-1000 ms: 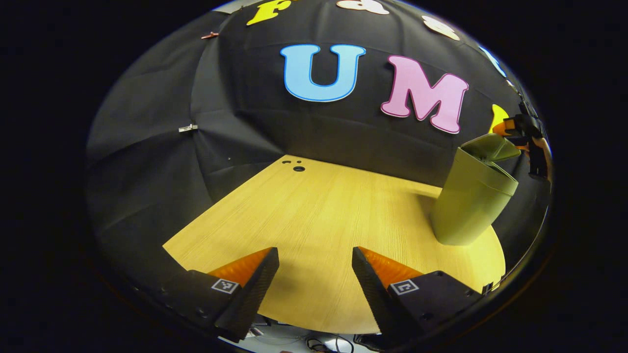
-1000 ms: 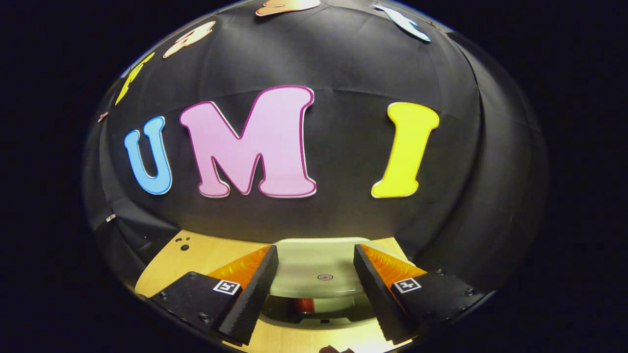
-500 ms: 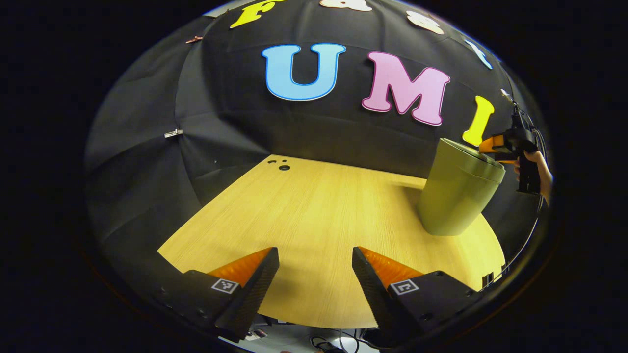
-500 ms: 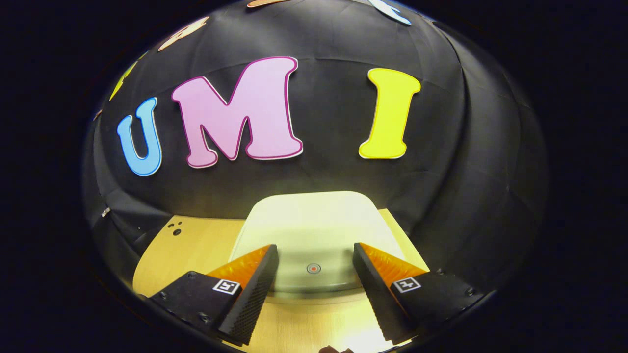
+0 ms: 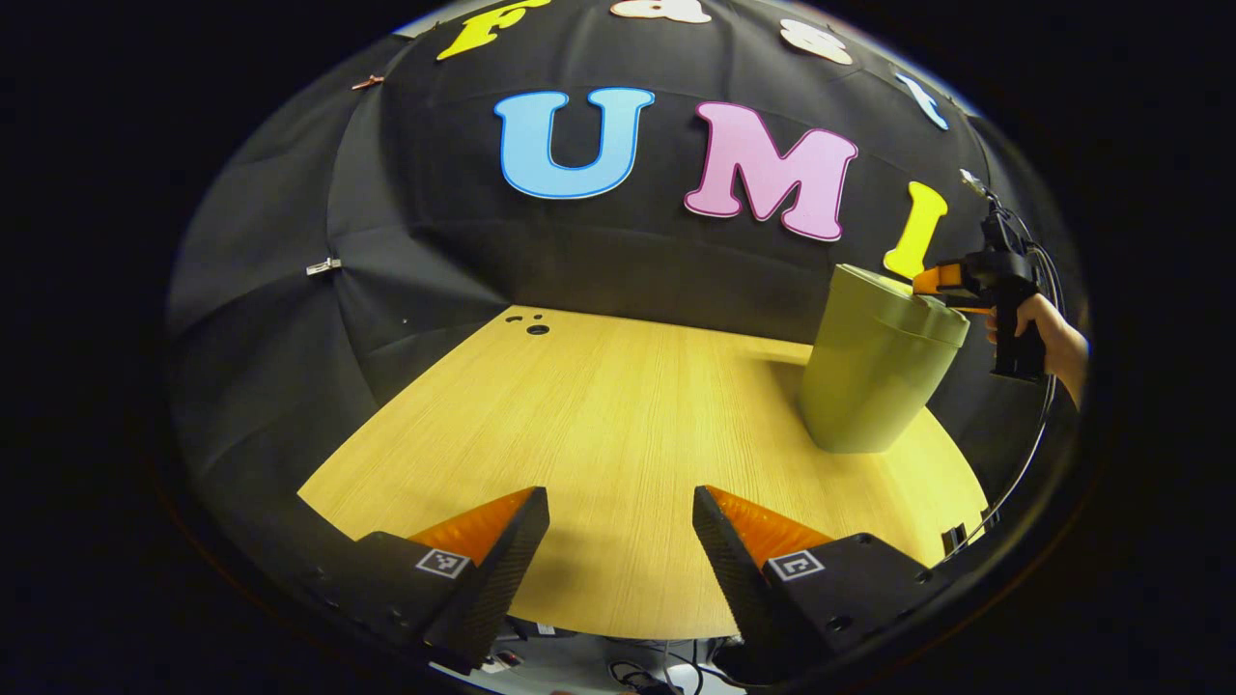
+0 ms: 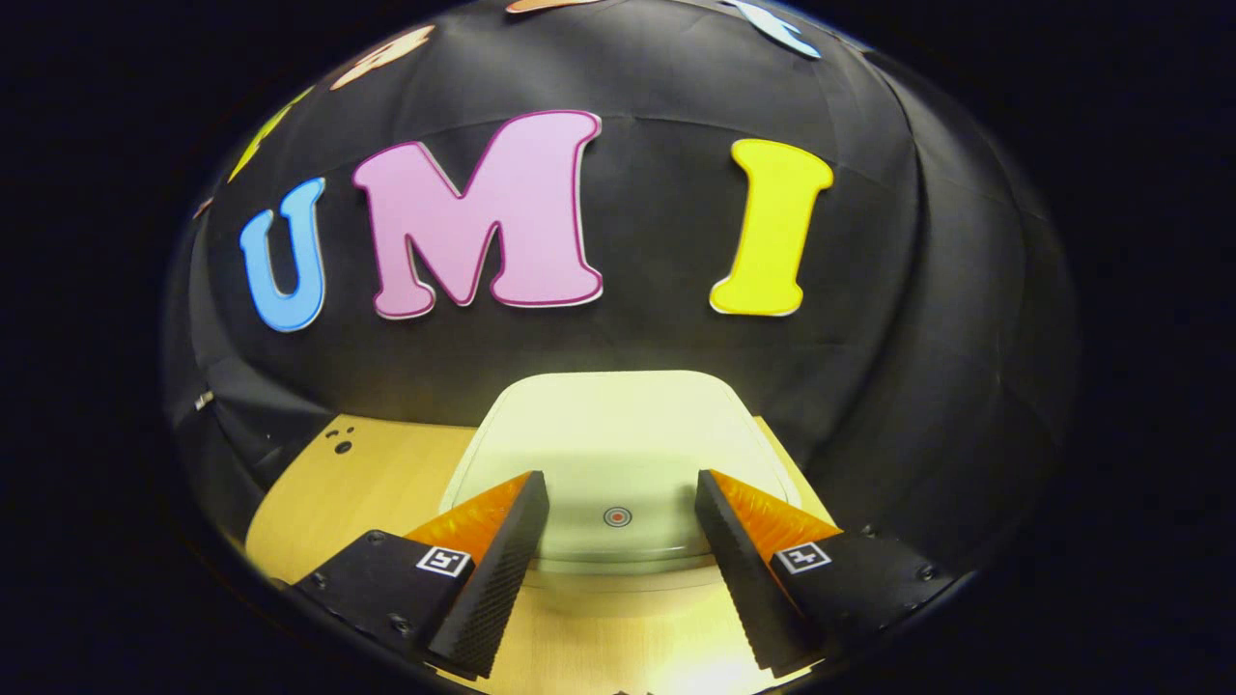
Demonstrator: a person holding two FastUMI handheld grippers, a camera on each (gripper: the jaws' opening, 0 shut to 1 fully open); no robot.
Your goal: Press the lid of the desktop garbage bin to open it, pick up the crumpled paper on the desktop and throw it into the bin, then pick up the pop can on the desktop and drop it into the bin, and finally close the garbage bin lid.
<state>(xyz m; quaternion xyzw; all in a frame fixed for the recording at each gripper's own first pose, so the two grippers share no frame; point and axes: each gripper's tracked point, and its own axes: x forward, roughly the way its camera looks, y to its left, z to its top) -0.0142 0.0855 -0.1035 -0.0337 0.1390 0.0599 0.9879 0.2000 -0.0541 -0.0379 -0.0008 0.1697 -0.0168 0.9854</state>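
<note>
lid's down, looks like the wrap-up

left gripper (image 5: 618,541) hangs low over the desk (image 5: 599,425), jaws apart, holding nothing, prob just parked out of the way. farther off, one bin (image 5: 874,372) stands at the desk's far right, lid (image 6: 608,454) flat. right gripper (image 6: 618,536), jaws apart, sits just over the lid's front edge, i'd guess for pressing it. one hand (image 5: 1048,338) holds it.

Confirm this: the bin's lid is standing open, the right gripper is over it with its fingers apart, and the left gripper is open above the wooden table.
Wrong on one point: the lid lies flat and shut on the bin, as the right gripper view shows. The right gripper is over it, fingers apart, and the left gripper is open above the wooden table.
</note>
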